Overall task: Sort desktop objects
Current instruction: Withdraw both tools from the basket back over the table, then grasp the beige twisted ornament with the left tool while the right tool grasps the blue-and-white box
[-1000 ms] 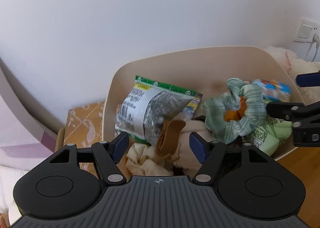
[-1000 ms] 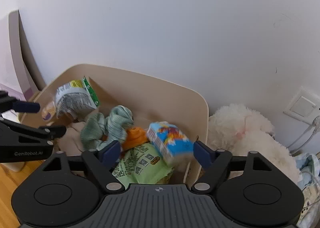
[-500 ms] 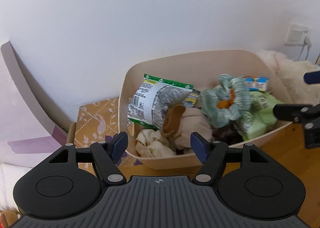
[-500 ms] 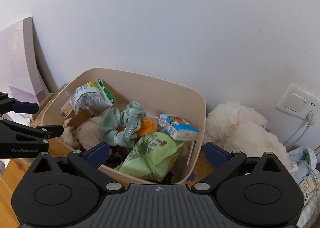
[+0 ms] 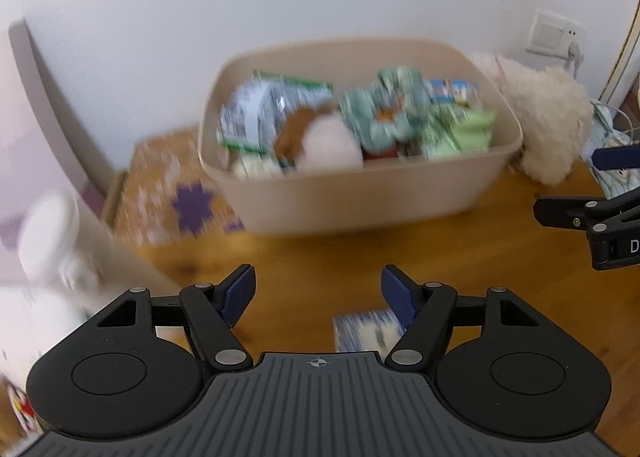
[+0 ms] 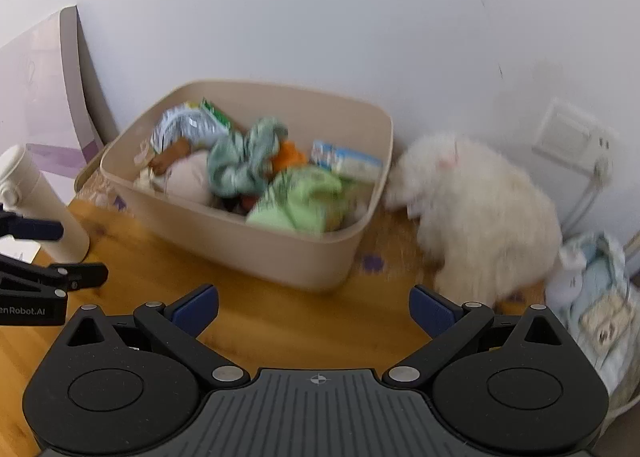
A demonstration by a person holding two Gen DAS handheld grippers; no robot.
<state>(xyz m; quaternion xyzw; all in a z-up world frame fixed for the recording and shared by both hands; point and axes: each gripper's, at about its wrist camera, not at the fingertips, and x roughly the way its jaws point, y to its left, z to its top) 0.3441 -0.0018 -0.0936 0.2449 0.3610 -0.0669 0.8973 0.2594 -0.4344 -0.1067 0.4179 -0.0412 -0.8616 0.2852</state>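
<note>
Both grippers have backed away from the beige bin (image 6: 256,245), now at twelve o'clock across bare wooden desk (image 6: 280,321). Its load looks done: snack packets, a green scrunchie (image 6: 244,161) and a small blue carton (image 6: 346,161) lie inside. Left out are the white plush toy (image 6: 480,213) at two o'clock and a white bottle (image 6: 36,201) at nine. Right gripper (image 6: 314,311) has just spread its fingers fully, nothing between them. Left gripper (image 5: 316,293) stands apart and empty, a small blue-white pack (image 5: 366,331) just beneath.

One beige bin (image 6: 280,253), one white plush toy (image 6: 480,209), one white bottle (image 6: 36,197), two tools.
</note>
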